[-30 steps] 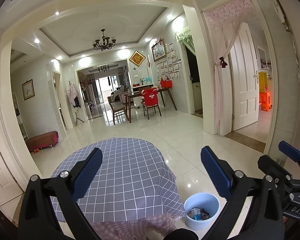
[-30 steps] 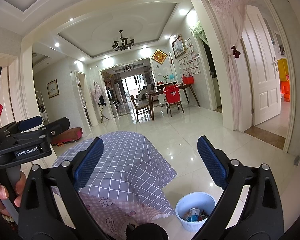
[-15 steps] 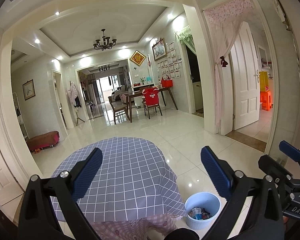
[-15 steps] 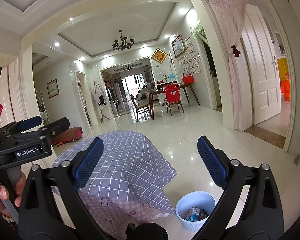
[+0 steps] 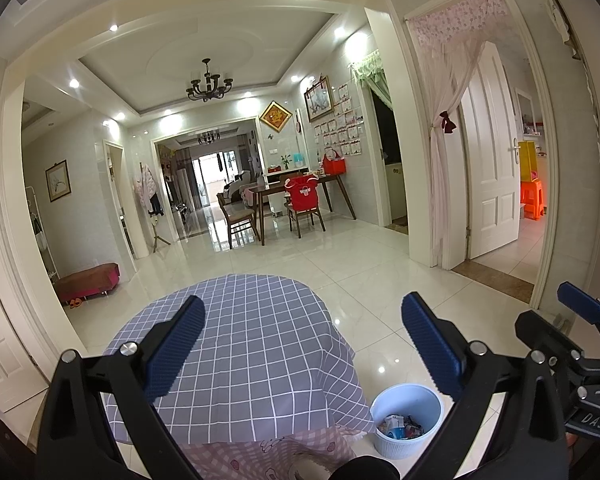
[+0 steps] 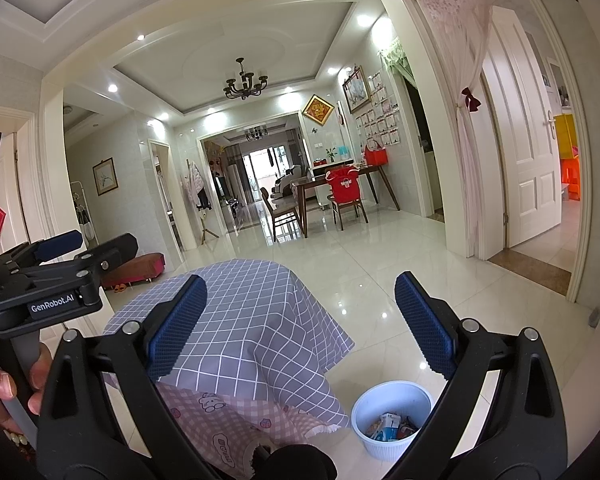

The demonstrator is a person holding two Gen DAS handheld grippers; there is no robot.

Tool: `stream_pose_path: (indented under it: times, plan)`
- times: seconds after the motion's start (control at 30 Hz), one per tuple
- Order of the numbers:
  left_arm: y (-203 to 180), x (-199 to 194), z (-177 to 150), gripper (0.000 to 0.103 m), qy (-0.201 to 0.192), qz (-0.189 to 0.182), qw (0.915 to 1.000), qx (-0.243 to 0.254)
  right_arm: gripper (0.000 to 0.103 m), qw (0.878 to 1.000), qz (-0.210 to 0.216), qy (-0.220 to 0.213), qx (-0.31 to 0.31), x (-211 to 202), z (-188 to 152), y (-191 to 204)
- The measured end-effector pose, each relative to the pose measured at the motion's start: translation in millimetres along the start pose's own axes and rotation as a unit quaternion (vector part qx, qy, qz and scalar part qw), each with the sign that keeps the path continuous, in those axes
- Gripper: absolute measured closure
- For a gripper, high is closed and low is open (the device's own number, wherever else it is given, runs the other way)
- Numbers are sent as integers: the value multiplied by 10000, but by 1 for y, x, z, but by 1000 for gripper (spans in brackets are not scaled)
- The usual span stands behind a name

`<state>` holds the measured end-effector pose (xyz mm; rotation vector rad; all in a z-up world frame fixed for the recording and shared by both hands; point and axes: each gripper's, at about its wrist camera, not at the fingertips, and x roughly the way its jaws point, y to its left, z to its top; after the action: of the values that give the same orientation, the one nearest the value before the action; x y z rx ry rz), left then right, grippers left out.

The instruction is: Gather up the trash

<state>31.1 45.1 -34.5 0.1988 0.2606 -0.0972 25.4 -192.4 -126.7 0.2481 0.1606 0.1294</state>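
Left wrist view. The left gripper [image 5: 300,344] is held above a round table [image 5: 260,344] covered by a grey grid-pattern cloth, with a pink printed cloth [image 5: 268,452] showing beneath its near edge. The jaws stand wide apart and nothing lies between the blue ribbed pads [image 5: 176,348]. A pale blue ribbed bin [image 5: 406,420] stands on the white tiled floor [image 5: 380,264] just beside the table's right edge; it contains the trash [image 5: 398,428], a few crumpled wrappers and a small carton. The right gripper [image 5: 580,360] appears at the right margin (seen side-on, so its opening is not readable here). Well beyond the table stand a dining table [image 5: 296,188] with chairs, one draped in red.

Right wrist view. The right gripper [image 6: 300,328] is likewise spread open and empty, over the table's right half. The bin [image 6: 392,416] sits low and right of centre, near the draped cloth corner but apart from it, trash [image 6: 392,428] visible inside. At the left edge, the person's left hand [image 6: 8,392] grips the handle of the left gripper [image 6: 56,260], whose body reads "GenRobot.AI". A low red bench [image 6: 140,266] stands by the far wall.
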Motion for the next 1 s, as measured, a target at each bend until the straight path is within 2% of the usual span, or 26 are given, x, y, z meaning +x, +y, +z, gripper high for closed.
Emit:
stream_pose_path:
  times: [1.0]
  plan:
    - [8, 2, -5, 6, -12, -41, 10000, 72, 10, 10000, 9, 15, 21, 0, 2, 2]
